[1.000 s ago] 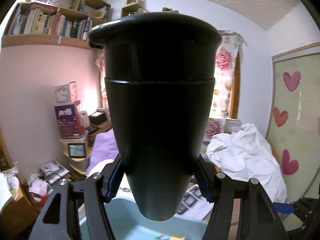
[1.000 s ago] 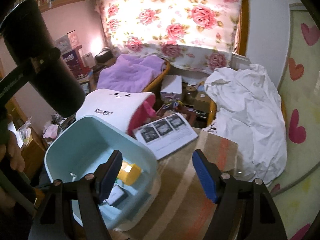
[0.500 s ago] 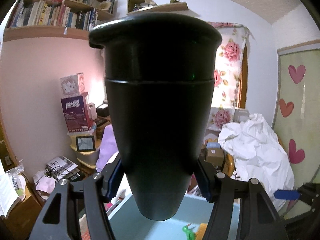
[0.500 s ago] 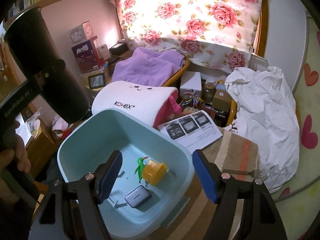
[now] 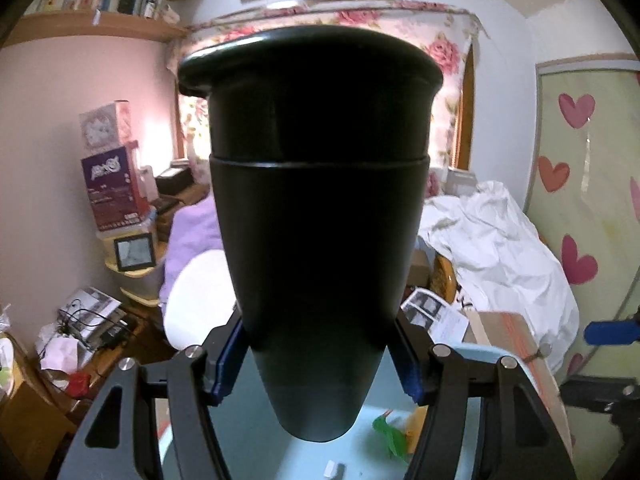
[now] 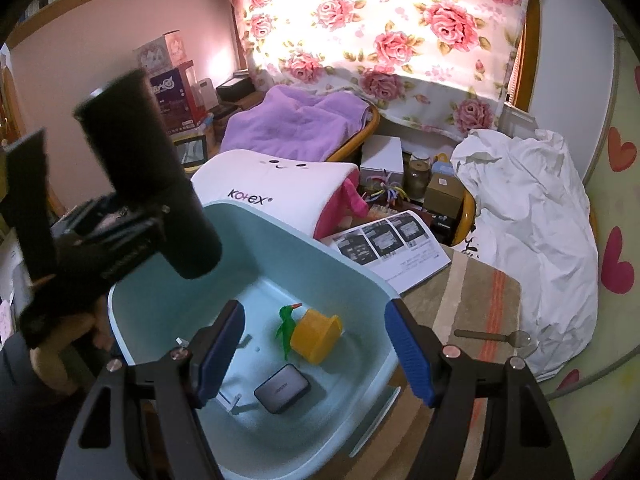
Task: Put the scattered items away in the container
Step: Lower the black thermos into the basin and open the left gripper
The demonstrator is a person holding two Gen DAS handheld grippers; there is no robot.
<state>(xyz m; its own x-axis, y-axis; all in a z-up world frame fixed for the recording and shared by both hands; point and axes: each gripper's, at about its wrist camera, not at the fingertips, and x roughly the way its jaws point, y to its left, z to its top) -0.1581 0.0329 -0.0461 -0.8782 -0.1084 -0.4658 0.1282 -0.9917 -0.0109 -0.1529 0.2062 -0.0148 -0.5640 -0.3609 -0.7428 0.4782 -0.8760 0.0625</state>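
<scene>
A tall black tumbler fills the left wrist view, base toward the camera and lid end up. My left gripper is shut on its lower body, blue pads pressed on both sides. In the right wrist view the tumbler hangs tilted over the left rim of the light blue bin. My right gripper stands open above the bin with nothing between its fingers. In the bin lie a green bird toy, a yellow cup and a small grey box.
A spoon lies on the striped table cloth right of the bin. Behind the bin are a white cushion and an open booklet. A heap of white sheet fills the right side.
My left gripper has come down with the tumbler, and the bin's inside now shows beneath it. The right gripper has shifted over the bin, so more of its floor shows.
</scene>
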